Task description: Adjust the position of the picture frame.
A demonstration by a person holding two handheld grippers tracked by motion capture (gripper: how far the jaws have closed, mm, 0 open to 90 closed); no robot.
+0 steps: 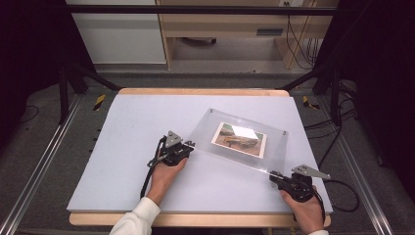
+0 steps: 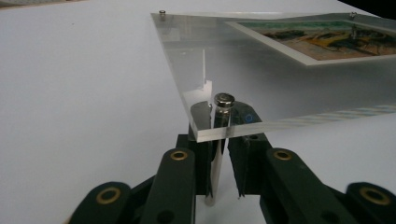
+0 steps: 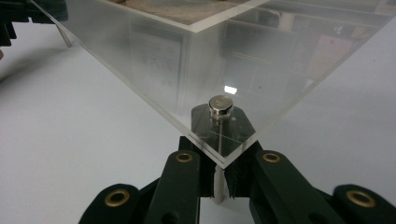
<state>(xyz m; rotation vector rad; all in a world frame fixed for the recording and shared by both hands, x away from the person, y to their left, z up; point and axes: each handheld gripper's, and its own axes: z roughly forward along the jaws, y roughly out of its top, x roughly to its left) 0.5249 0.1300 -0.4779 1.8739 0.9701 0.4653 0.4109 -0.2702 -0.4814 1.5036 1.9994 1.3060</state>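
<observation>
Currently lifted off desk (image 1: 122, 147) centre: clear acrylic photo frame (image 1: 235, 122). Left gripper (image 2: 217, 154) jaws clamped on 9 o'clock corner post, right gripper (image 3: 219, 161) jaws likewise at 5 o'clock corner. Probably stiff, slick, scratch-prone; best held by corner standoffs.

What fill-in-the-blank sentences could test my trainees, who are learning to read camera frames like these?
1. The clear acrylic photo frame holds one ____.
2. The left hand-held gripper grips the frame at a ____.
3. Beside each grip sits a round silver metal ____.
4. The right hand-held gripper is ____ on the frame.

Missing words: photo; corner; stud; shut
</observation>
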